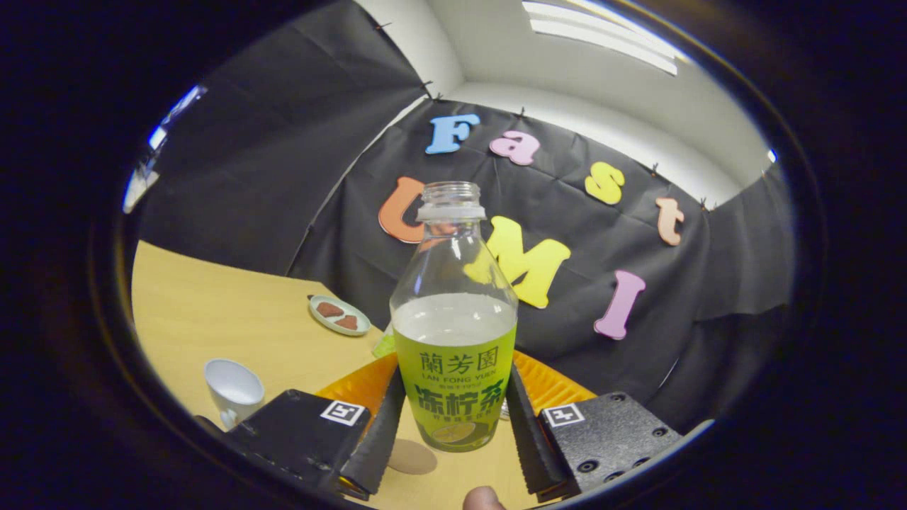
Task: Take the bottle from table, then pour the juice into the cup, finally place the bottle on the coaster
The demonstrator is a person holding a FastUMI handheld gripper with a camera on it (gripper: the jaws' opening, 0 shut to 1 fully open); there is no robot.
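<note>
In the gripper view, your gripper clamps the bottle, both fingers pressed against its green label; it stands upright, cap off, liquid up to its shoulder. The coaster lies on the table just below the bottle's base. The white cup sits left of the fingers, a small dish nearer the table's far edge, an orange tray behind the bottle.
</note>
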